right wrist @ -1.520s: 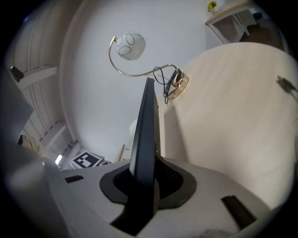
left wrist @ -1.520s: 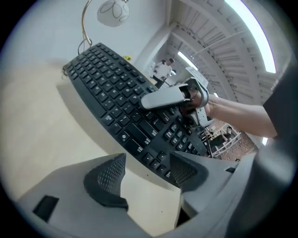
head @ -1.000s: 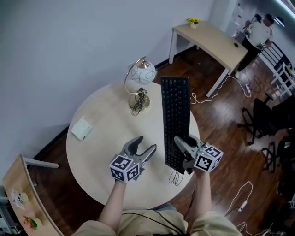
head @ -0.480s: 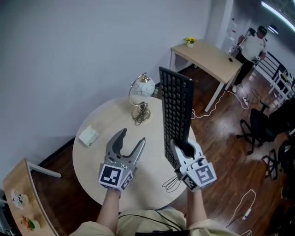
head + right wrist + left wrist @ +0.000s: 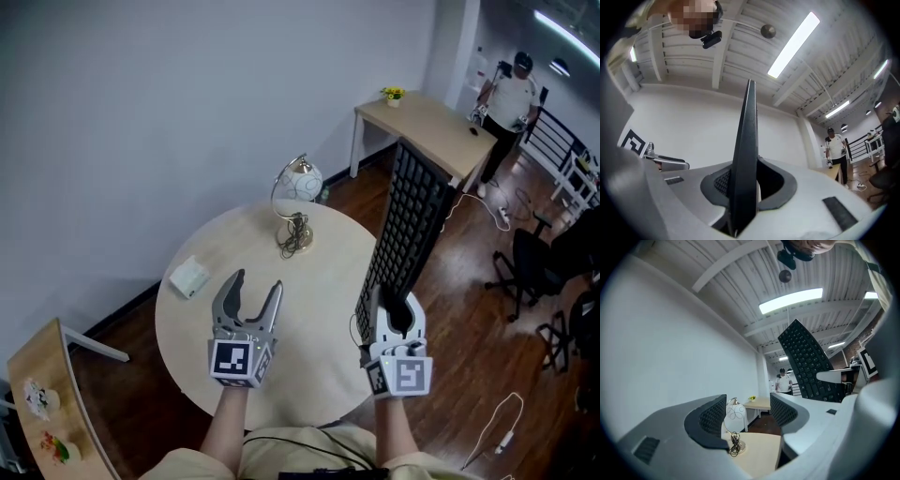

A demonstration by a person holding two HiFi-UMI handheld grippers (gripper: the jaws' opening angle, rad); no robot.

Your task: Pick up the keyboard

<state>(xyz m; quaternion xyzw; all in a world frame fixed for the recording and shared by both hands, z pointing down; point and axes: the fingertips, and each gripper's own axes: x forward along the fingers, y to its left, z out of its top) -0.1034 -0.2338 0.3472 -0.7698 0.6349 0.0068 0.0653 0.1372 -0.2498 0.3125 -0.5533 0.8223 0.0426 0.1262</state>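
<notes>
We've got the keyboard [image 5: 410, 220] clear of the table [image 5: 319, 272], right tool [image 5: 394, 311] clamped on its near end, far end tilted up past the right edge, left tool [image 5: 248, 292] empty, jaws apart, so pickup looks basically done.

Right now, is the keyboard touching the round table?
Apart. The left gripper view shows the keyboard in the air, well above the table; the right gripper holds it up.
</notes>
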